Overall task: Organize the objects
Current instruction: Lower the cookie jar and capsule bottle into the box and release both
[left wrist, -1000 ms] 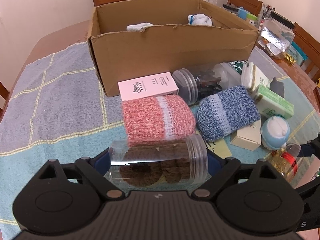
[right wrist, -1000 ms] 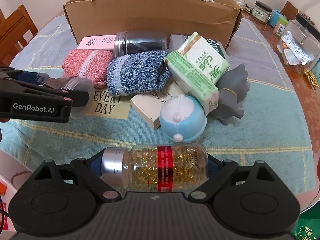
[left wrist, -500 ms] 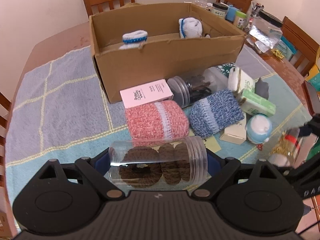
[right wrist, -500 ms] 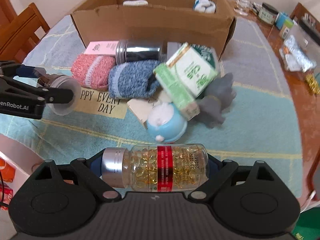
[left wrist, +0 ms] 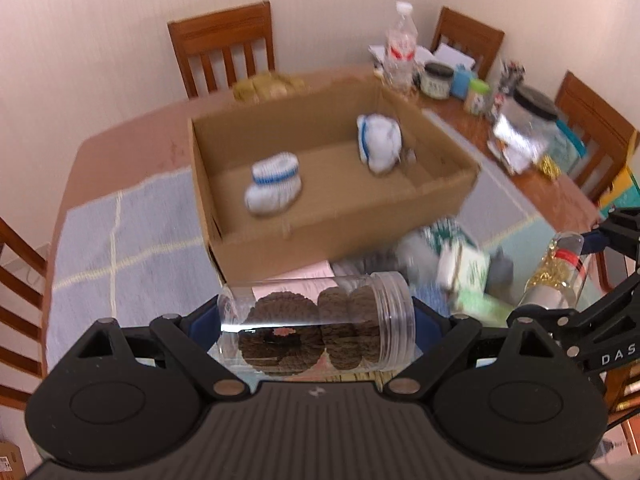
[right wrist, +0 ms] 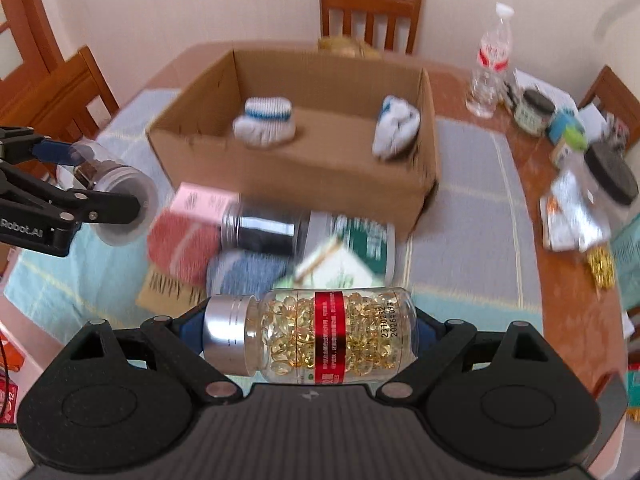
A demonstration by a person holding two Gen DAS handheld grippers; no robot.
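Above the cardboard box (left wrist: 340, 236), both jaws clamp smooth jars endwise; either may slip, apparently onto socks (left wrist: 274, 190)

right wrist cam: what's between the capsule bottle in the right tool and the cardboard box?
A blurred pile: green-white packet, blue sock, dark jar, red sock and pink carton, shown in the right wrist view.

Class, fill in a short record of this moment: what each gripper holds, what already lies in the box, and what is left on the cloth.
left gripper: shut on clear jar of brown discs
right gripper: shut on capsule bottle
cardboard box: open, holds two white socks
left on cloth: pink sock, blue sock, pink carton, dark jar
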